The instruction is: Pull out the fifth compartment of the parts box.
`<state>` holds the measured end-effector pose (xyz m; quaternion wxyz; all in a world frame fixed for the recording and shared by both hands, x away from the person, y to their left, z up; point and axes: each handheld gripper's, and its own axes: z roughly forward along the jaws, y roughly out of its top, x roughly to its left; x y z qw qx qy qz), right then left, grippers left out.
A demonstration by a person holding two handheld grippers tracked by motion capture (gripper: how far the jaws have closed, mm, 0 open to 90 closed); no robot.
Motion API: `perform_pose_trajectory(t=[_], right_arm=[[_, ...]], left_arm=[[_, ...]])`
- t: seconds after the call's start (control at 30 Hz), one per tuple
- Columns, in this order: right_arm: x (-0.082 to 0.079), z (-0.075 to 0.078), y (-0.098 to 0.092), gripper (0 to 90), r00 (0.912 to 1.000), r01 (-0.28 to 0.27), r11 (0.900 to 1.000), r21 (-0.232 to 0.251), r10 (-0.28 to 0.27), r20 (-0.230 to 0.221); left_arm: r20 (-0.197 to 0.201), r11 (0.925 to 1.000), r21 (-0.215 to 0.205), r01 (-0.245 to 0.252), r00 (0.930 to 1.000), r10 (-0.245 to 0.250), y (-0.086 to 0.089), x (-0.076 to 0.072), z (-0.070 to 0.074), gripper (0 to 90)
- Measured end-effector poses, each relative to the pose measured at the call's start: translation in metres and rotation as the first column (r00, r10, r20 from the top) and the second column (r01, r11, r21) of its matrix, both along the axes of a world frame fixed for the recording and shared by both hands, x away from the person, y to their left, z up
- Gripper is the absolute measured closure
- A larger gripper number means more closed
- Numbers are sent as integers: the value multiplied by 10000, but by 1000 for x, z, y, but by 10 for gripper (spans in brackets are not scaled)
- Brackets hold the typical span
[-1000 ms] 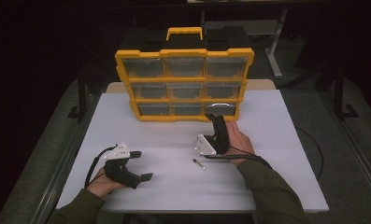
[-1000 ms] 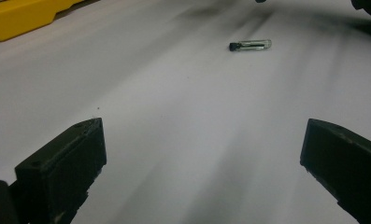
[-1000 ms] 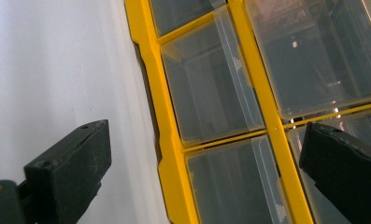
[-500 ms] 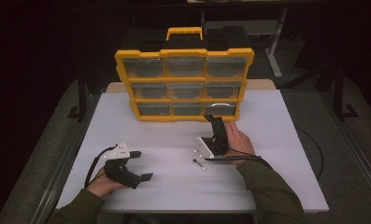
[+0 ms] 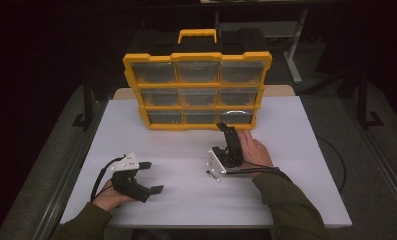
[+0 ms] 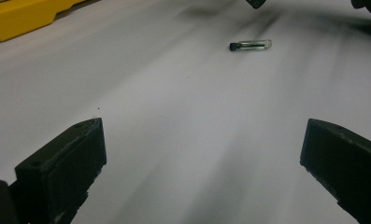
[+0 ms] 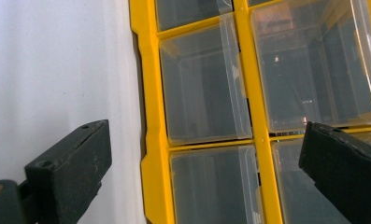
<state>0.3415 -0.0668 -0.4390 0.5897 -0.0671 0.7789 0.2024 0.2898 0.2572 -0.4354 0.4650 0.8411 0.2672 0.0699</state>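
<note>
Little has moved: the right gripper (image 5: 225,131) stays near the yellow organizer (image 5: 196,90), jaws apart, facing its bottom drawers; the left gripper (image 5: 148,176) rests open. Between them on the table (image 5: 296,150), the small vial (image 6: 251,45) lies flat beside the right hand, black cap pointing toward the left gripper. Likely light, slippery, fragile: pinch mid-barrel.

the drawer cabinet (image 5: 197,90) stands at the table's (image 5: 306,165) twelve o'clock edge. the right gripper (image 5: 227,134) sits just before it at five o'clock, the vial (image 5: 213,175) close behind, the left gripper (image 5: 148,177) at eight o'clock, well apart.
</note>
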Motion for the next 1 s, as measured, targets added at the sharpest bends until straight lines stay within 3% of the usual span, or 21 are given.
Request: perform_pose_trajectory(t=[1.0], right_arm=[[16,15,15,18,9995,69,9999,-86,-66,309]], left_arm=[[-81,9999,-140,-53,10000,52,0,-1,1,0]])
